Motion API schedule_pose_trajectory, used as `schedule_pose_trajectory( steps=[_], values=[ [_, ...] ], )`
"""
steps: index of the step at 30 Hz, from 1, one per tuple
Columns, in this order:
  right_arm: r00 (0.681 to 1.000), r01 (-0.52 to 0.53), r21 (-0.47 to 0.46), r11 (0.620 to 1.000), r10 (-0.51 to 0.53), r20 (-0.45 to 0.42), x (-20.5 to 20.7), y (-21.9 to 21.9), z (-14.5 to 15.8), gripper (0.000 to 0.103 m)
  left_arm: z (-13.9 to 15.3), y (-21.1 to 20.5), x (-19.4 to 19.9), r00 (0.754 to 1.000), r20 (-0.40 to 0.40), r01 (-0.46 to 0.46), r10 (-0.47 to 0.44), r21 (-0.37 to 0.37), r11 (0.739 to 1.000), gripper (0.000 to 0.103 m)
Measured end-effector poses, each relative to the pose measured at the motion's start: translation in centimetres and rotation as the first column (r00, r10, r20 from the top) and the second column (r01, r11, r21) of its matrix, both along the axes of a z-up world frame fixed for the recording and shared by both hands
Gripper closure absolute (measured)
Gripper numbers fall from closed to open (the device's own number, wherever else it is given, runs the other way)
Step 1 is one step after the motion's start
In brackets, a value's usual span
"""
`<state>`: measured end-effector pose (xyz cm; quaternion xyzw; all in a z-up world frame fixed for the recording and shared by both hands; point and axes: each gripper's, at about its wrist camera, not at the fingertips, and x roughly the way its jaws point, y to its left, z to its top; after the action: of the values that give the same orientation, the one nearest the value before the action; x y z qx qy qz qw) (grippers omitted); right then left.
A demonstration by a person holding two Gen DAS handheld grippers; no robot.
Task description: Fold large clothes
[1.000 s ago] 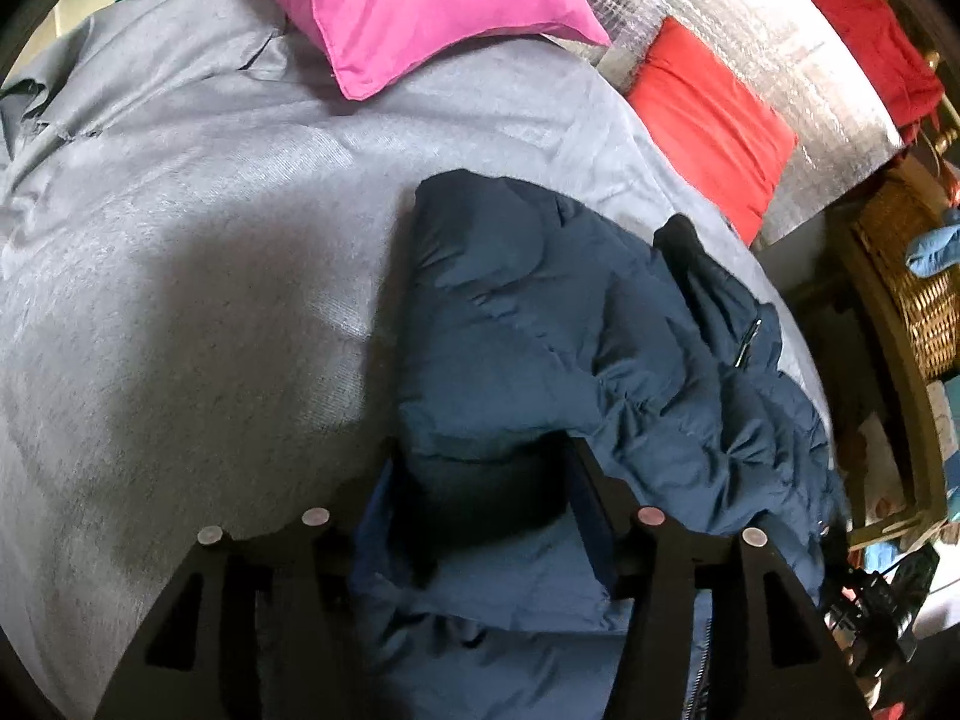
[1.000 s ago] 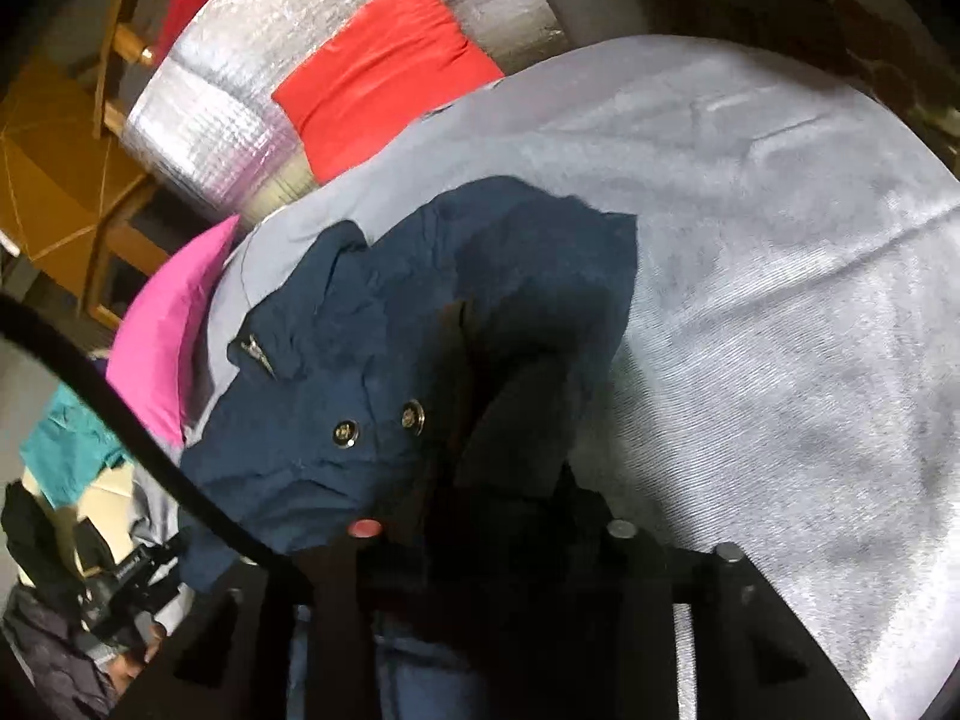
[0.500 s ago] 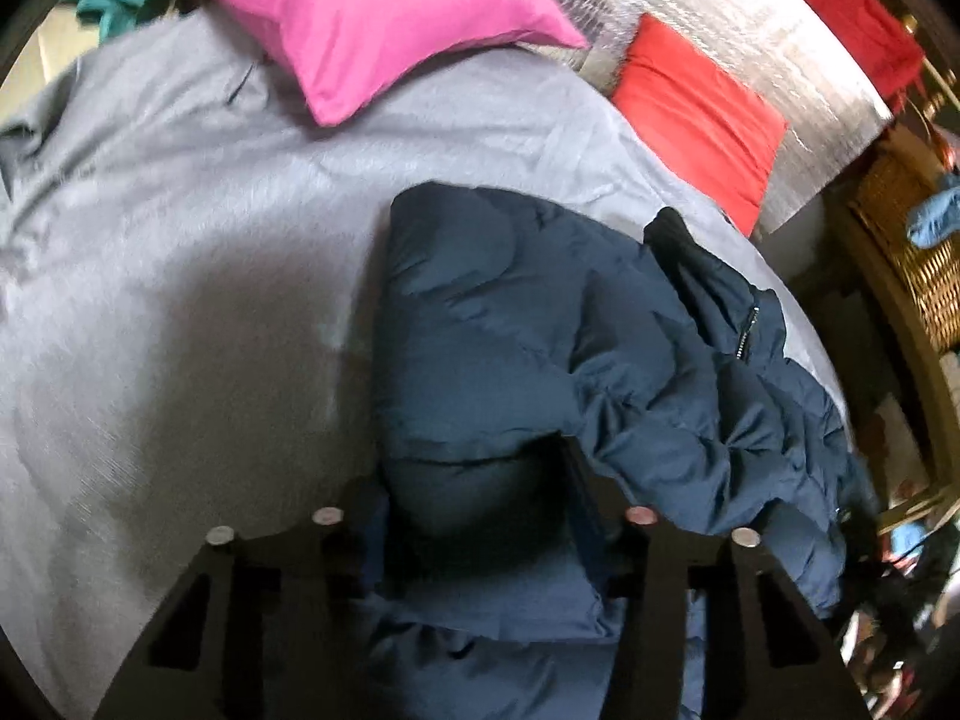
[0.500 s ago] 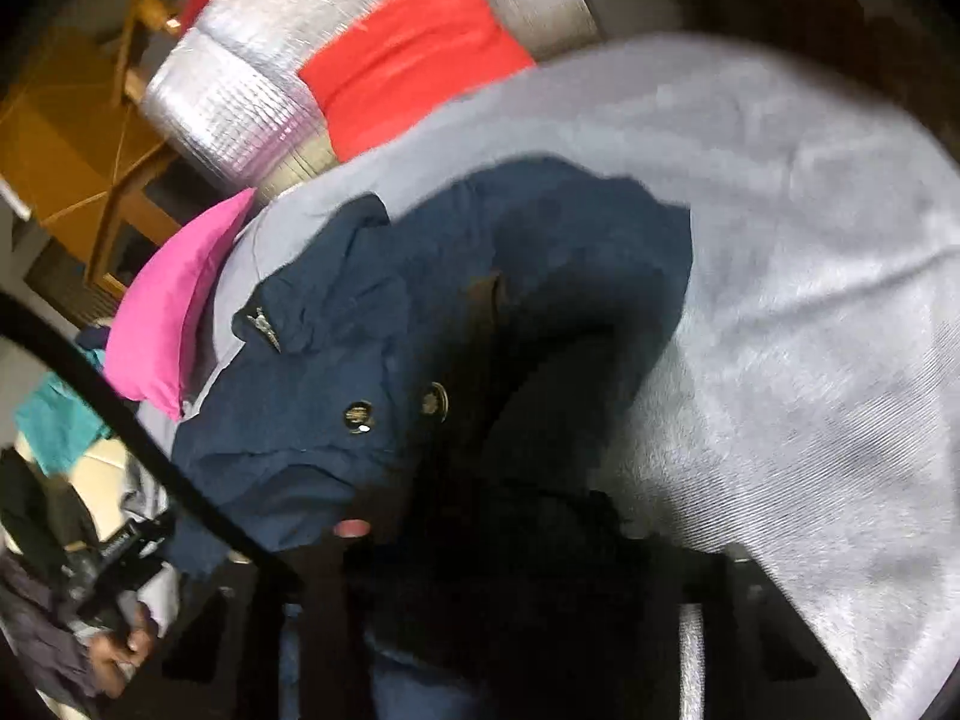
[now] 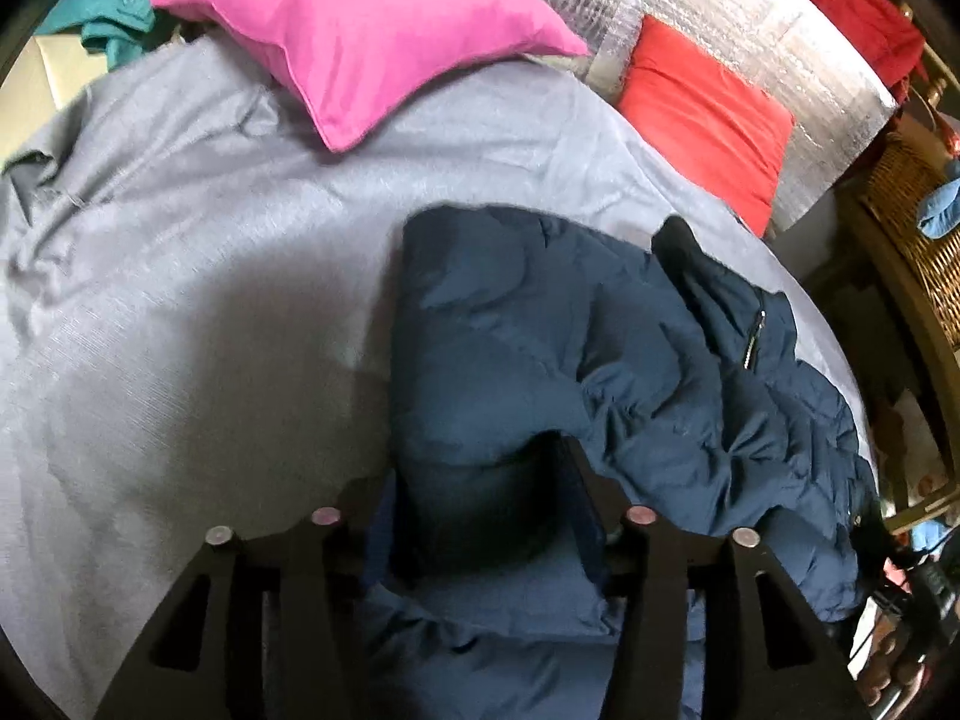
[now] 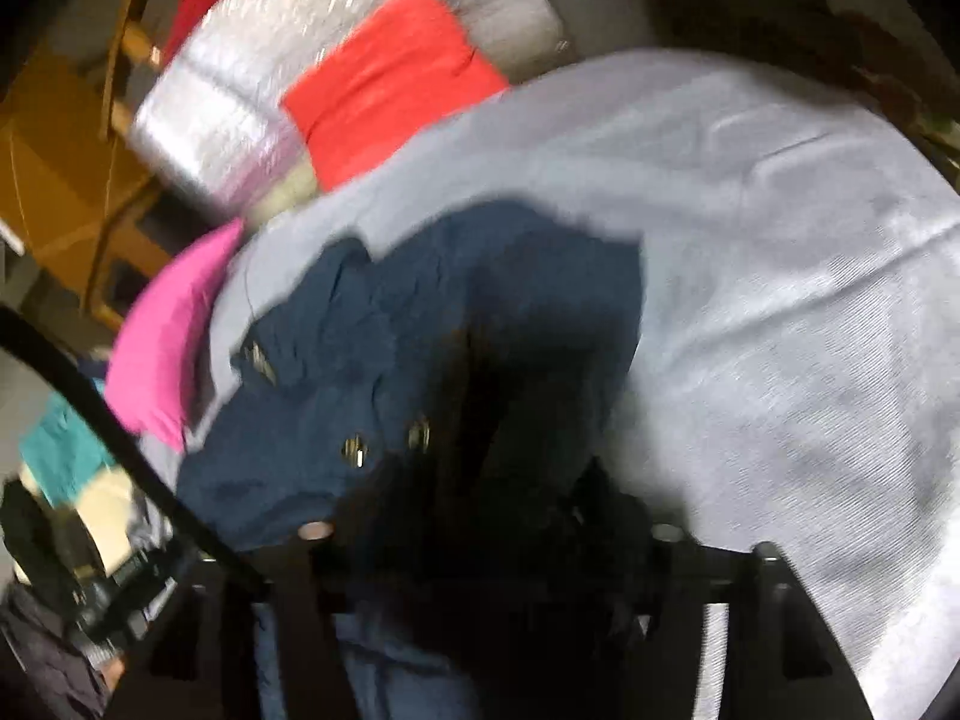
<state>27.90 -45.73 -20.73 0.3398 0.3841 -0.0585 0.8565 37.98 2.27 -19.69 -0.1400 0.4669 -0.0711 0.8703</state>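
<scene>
A navy puffer jacket [image 5: 540, 360] lies crumpled on the grey bed cover [image 5: 180, 300], its zip toward the right edge. My left gripper [image 5: 480, 474] reaches in from below with a thick fold of the jacket filling the gap between its black fingers [image 5: 579, 480]; its jaws are opening slightly. In the blurred right wrist view the jacket [image 6: 390, 348] shows two metal snaps. There my right gripper [image 6: 486, 492] stands over its dark near edge. Its jaws are opening wide, with fabric still lying between them, and the fingertips are lost in shadow.
A pink pillow [image 5: 372, 30] and a red cushion [image 5: 702, 114] lie at the head of the bed against a silver quilted panel [image 5: 750, 18]. A wicker basket [image 5: 918, 228] stands at the right. Teal clothing [image 5: 108, 6] sits at the far left corner.
The right gripper's fingers have spread apart after pinching the jacket, and its view has shifted and blurred. The left view has tilted slightly, with the jacket fold still between its fingers.
</scene>
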Motion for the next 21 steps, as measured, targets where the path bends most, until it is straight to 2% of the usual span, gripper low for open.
schedule_pose_trajectory(
  steps=[2, 5, 6, 8, 13, 16, 18, 21],
  values=[
    [0.999, 0.03, 0.046, 0.998, -0.031, 0.019, -0.2, -1.3, -0.1, 0.036, 1.0, -0.1, -0.5, 0.999, 0.046, -0.015, 0.015, 0.015, 1.0, 0.045],
    [0.997, 0.07, 0.106, 0.992, -0.075, 0.036, -0.4, -2.7, -0.6, 0.036, 2.7, -0.6, -1.4, 0.99, 0.141, -0.01, 0.004, 0.038, 0.999, 0.035],
    [0.996, 0.071, 0.117, 0.99, -0.077, 0.041, -0.3, -3.2, -0.5, 0.036, 3.1, -0.9, -1.5, 0.986, 0.164, -0.005, -0.003, 0.048, 0.999, 0.029],
    [0.995, 0.066, 0.156, 0.986, -0.077, 0.064, 1.0, -3.8, -0.9, 0.036, 3.3, -1.4, -1.6, 0.983, 0.181, 0.012, -0.021, 0.052, 0.999, 0.023],
    [0.995, 0.053, 0.257, 0.965, -0.072, 0.063, 4.1, -5.3, -3.1, 0.034, 0.9, -2.1, -0.1, 0.997, 0.062, 0.047, -0.048, 0.021, 0.999, 0.022],
    [0.997, 0.041, 0.289, 0.957, -0.057, 0.047, 4.7, -5.5, -4.2, 0.035, 0.3, -3.2, -0.2, 0.996, 0.045, 0.066, -0.071, 0.108, 0.992, 0.022],
    [0.999, 0.024, 0.281, 0.959, -0.036, 0.035, 5.1, -5.3, -4.1, 0.046, -0.3, -3.8, 0.0, 0.995, 0.027, 0.086, -0.092, 0.169, 0.982, 0.022],
    [0.999, -0.006, 0.262, 0.965, -0.006, 0.043, 5.2, -4.6, -3.1, 0.06, -0.3, -4.1, -0.2, 0.995, 0.024, 0.093, -0.1, 0.2, 0.975, 0.022]
  ],
)
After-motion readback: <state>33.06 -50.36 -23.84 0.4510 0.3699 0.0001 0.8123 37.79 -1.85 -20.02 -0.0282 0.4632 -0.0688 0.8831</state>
